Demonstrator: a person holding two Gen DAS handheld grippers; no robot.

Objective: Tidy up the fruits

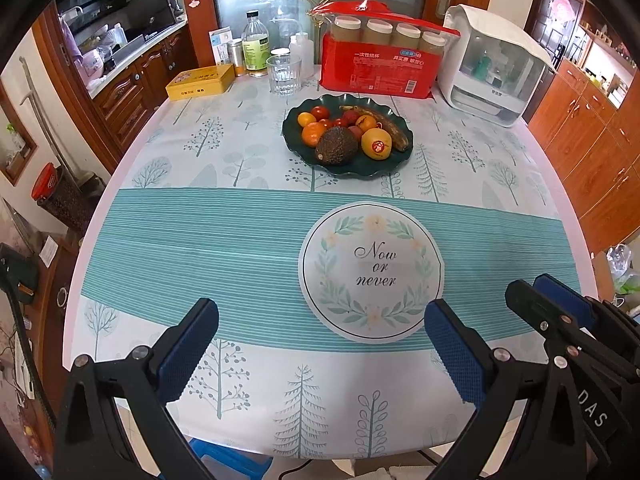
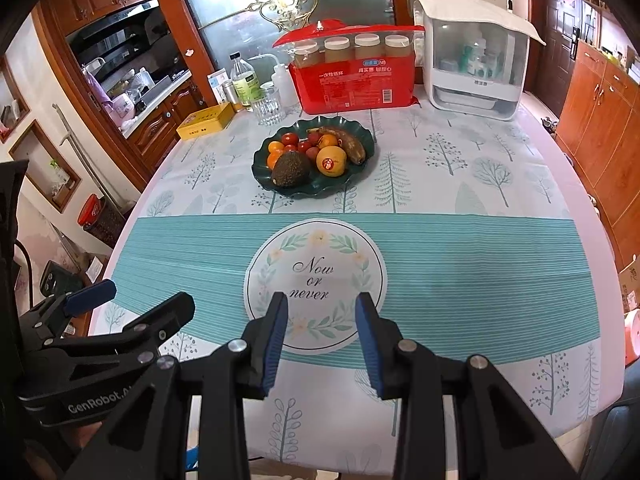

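Left gripper (image 1: 320,344) hangs over the near edge of the table, its blue-padded black jaws spread wide with nothing but tablecloth between them. Right gripper (image 2: 321,336) beside it, jaws drawn in to a narrow gap, also empty, pointing at the round white "Now or never" emblem (image 2: 316,284) printed on the teal striped band of the tree-patterned tablecloth (image 2: 480,184). Out past that band, well clear of both grippers, sits the dark green scalloped plate (image 1: 376,170), and it is loaded: a dark bumpy avocado (image 1: 335,146) at the front, a yellow-orange round fruit with a red sticker (image 1: 376,144) touching it on the right, a browned banana (image 1: 390,128) along the far right rim, small red tomatoes (image 1: 320,113) and orange citrus (image 1: 313,135) packed in behind. Beyond the plate, a clear ribbed drinking glass (image 1: 283,74), a flat yellow tin (image 1: 200,82), a red pack of paper cups (image 1: 380,70), and a white lidded appliance (image 1: 496,76) at the far right.
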